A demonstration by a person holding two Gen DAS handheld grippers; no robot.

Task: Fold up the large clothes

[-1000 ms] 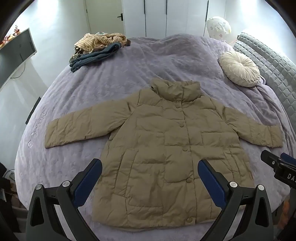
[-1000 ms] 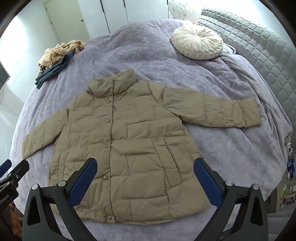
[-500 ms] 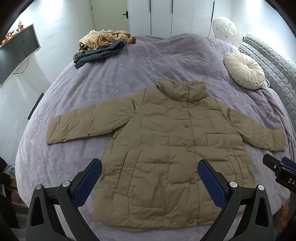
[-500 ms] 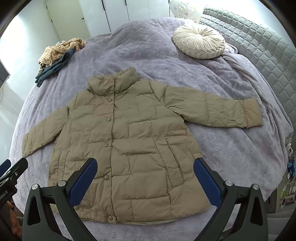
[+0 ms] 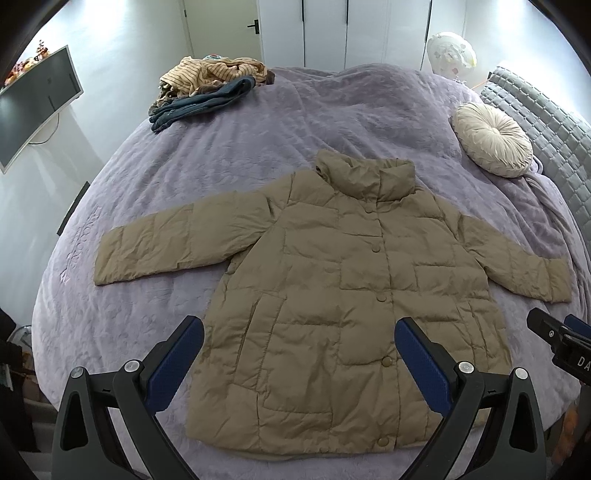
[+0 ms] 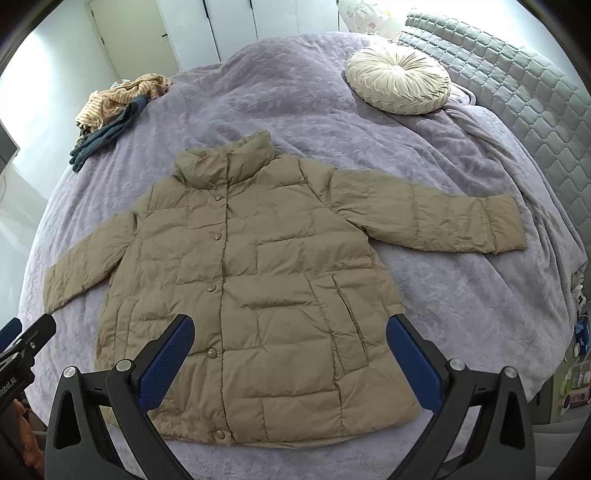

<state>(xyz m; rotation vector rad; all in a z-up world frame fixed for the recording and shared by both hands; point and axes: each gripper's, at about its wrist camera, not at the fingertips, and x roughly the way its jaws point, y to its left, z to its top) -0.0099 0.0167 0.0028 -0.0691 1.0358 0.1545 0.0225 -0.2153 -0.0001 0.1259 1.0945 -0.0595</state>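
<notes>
A tan quilted puffer jacket (image 5: 340,280) lies flat, front up and buttoned, on the purple bed (image 5: 258,122), collar away from me, both sleeves spread out. It also shows in the right wrist view (image 6: 251,273). My left gripper (image 5: 299,354) is open and empty, held above the jacket's lower left part. My right gripper (image 6: 290,354) is open and empty, held above the jacket's lower right part near the hem. The right gripper's tip shows at the right edge of the left wrist view (image 5: 554,339).
A pile of striped and dark blue clothes (image 5: 207,92) lies at the bed's far left. A round cream cushion (image 5: 491,138) sits at the far right by the grey quilted headboard (image 6: 517,85). A monitor (image 5: 37,99) stands left of the bed. White wardrobe doors (image 5: 343,33) are behind.
Both grippers have shifted slightly; the jacket sits a little higher and further right in the left wrist view. The jacket itself has not moved. Both grippers stay open.
</notes>
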